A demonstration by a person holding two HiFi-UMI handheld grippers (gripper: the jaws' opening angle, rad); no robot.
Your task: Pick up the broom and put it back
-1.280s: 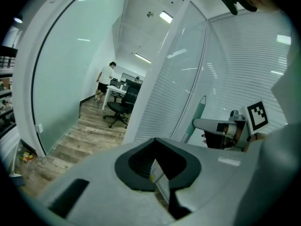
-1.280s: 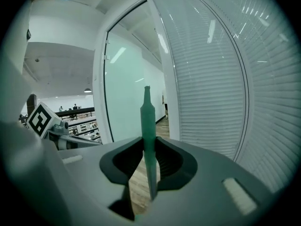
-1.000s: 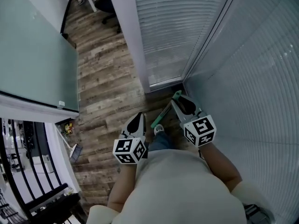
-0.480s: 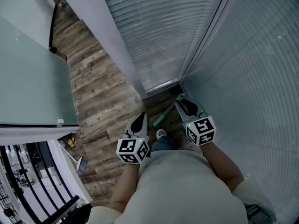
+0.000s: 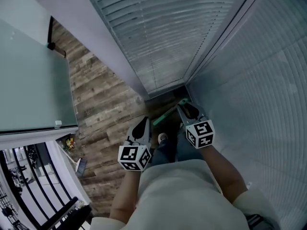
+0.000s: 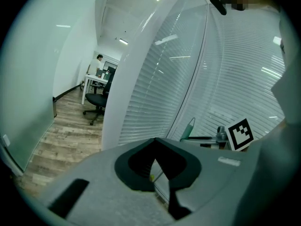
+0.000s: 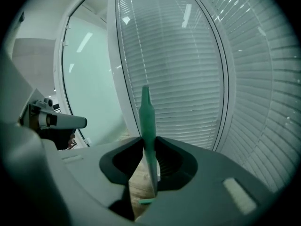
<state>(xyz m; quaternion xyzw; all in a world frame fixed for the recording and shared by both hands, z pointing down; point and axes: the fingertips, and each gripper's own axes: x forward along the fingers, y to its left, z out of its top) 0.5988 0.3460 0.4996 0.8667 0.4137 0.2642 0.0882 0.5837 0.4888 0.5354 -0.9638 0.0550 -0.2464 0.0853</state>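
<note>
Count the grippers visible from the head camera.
2. The left gripper hangs over the wood floor, jaws shut and empty. The right gripper is nearer the corner of the blinds, jaws shut on the green broom.

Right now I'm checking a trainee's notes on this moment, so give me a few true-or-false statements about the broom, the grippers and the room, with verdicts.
1. The right gripper has its fingers closed on the green broom handle. True.
2. The left gripper grips the broom too. False: its fingers are together with nothing between them.
3. The floor is grey carpet. False: it is wood-look planks.
4. Slatted blinds line the walls at the corner ahead. True.
</note>
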